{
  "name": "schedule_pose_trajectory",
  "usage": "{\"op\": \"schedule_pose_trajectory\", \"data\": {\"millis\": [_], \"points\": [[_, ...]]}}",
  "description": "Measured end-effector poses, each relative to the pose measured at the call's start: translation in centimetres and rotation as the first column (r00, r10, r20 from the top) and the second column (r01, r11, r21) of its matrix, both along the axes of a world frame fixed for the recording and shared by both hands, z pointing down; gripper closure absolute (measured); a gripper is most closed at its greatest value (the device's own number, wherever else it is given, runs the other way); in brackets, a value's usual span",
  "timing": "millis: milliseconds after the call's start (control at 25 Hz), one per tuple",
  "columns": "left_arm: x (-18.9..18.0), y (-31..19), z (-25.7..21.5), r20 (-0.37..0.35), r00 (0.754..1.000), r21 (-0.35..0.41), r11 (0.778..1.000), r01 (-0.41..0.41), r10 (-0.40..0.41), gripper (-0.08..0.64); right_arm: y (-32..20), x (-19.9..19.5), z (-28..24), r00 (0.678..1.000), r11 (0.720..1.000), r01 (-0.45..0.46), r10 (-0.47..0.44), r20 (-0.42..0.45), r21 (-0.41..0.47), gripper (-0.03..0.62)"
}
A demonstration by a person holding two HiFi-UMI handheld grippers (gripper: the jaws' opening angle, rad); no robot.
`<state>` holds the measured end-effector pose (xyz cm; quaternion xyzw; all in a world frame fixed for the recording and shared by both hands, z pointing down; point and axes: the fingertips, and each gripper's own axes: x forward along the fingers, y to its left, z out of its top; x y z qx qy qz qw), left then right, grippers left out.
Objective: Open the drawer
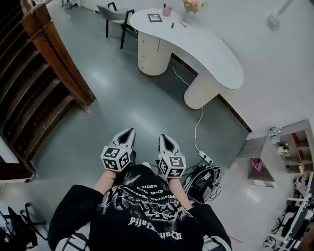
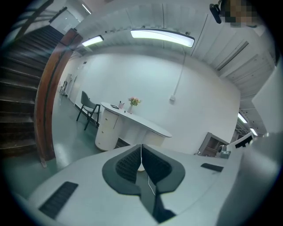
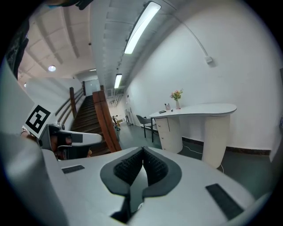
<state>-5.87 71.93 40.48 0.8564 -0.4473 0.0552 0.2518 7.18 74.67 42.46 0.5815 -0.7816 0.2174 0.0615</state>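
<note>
Standing on the grey floor (image 1: 122,93), well apart from the white curved worktop (image 1: 206,49). Holding the left gripper (image 1: 129,131) and the right gripper (image 1: 165,138) side by side just in front of the chest, both tilted slightly downward and aimed toward that worktop.

Seen along the left gripper (image 2: 141,146): pads pressed together at the tips, pinching nothing. Seen along the right gripper (image 3: 143,149): likewise pressed together at the tips and empty.

No contact yet with the drawer (image 1: 147,49), set in the rounded pedestal under the worktop's far end, its front flush with the others in the stack. Visible again past the left gripper's tips (image 2: 105,126) and to the right of the right gripper's tips (image 3: 164,128).

On the worktop's far end, a small framed picture (image 1: 154,17) and a vase of flowers (image 1: 191,6) near the wall-side edge. Just beyond that end, a chair (image 1: 115,14).

On the floor, a white cable (image 1: 196,127) running from the worktop's nearer pedestal to a power strip (image 1: 206,158). At the left, a dark wooden staircase (image 1: 29,83).
</note>
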Motion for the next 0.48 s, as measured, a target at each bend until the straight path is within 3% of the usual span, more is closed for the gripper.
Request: {"op": "schedule_pose_trajectory", "data": {"millis": [280,480], "points": [[0.3,-4.2,1.0,-0.013,1.0,-0.012,1.0,-0.02,0.019,0.535,-3.4,0.9,0.5,0.999,0.999,-0.042,0.042,-0.015,-0.007,0.566],[0.2,-9.0,1.3,-0.002,0.999,-0.018,0.999,-0.042,0.042,0.535,-7.5,0.5,0.5,0.999,1.0,-0.021,0.02,-0.034,-0.022,0.566]]}}
